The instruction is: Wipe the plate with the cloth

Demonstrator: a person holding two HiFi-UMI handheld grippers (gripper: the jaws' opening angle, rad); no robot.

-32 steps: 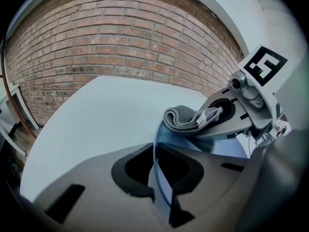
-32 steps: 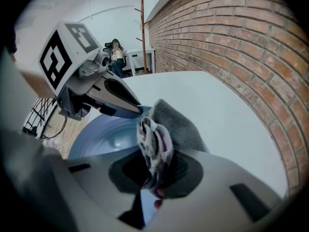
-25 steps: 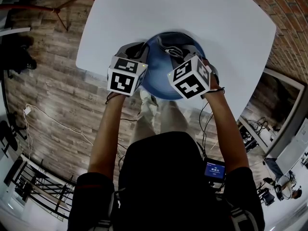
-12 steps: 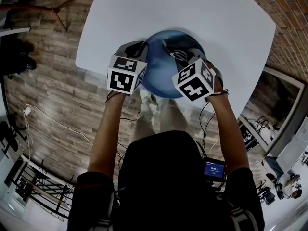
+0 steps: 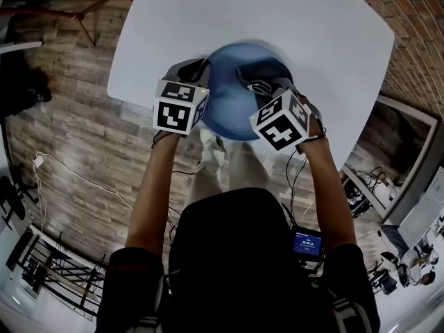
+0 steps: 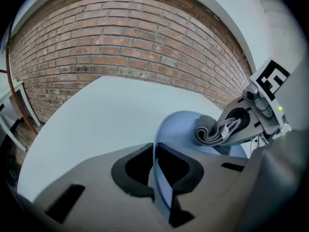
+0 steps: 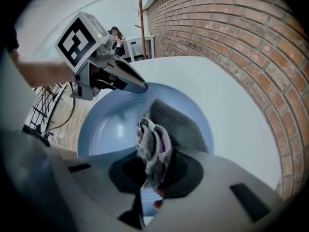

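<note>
One shift: right gripper (image 7: 153, 170) drew cloth (image 7: 179, 124) nearer across plate (image 7: 108, 124).

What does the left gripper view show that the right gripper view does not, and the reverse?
Only the left gripper view: the plate's rim edge-on between the left gripper's jaws, which are shut on it. Only the right gripper view: most of the plate's inside, and the cloth close up in the right gripper's shut jaws. Both: plate, cloth, the opposite gripper, white table, brick wall.
</note>
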